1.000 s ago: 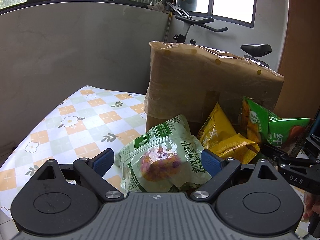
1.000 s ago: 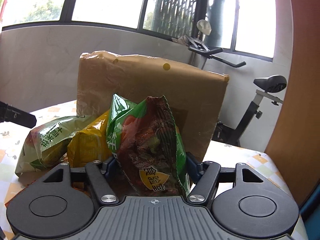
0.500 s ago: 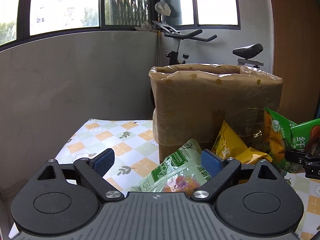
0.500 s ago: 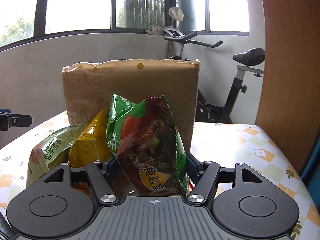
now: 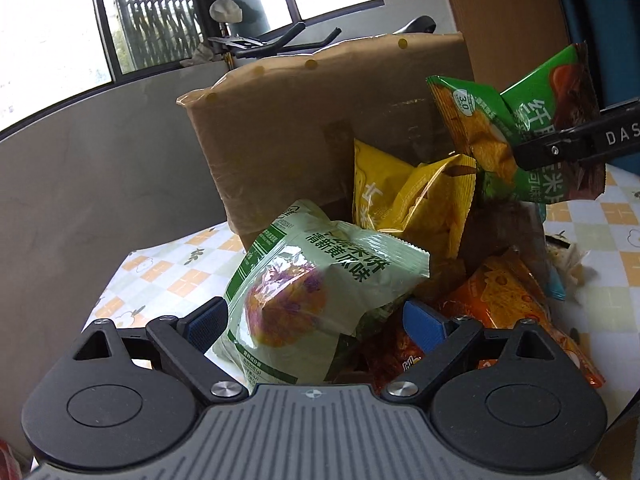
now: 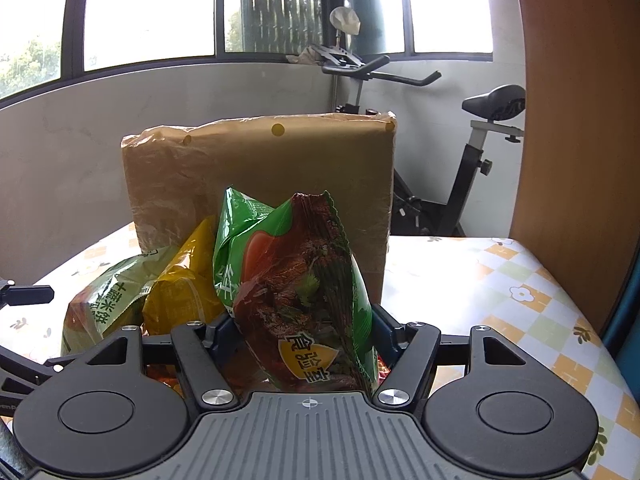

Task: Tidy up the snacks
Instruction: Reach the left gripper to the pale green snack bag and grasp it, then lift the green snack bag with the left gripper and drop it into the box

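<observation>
My right gripper [image 6: 304, 328] is shut on a green and brown snack packet [image 6: 296, 288] and holds it upright above the pile; in the left wrist view the same packet [image 5: 556, 120] hangs at the upper right in the right gripper's black fingers [image 5: 576, 142]. My left gripper [image 5: 316, 322] is open, its blue pads [image 5: 208, 322] either side of a pale green packet [image 5: 320, 280] lying on the heap. A yellow packet [image 5: 404, 200] leans behind it, with an orange packet [image 5: 508, 296] and a red one [image 5: 396, 356] lower down.
A tall brown-wrapped box [image 6: 260, 176] stands on the checked flower tablecloth [image 6: 500, 280] right behind the snacks. Beyond the table are a grey wall, windows and an exercise bike [image 6: 480, 152]. A wooden panel [image 6: 580, 120] rises at the right.
The left gripper has rolled and dropped toward the pile, so the pale green packet now lies between its open pads. The right gripper has tilted slightly and still holds its packet.
</observation>
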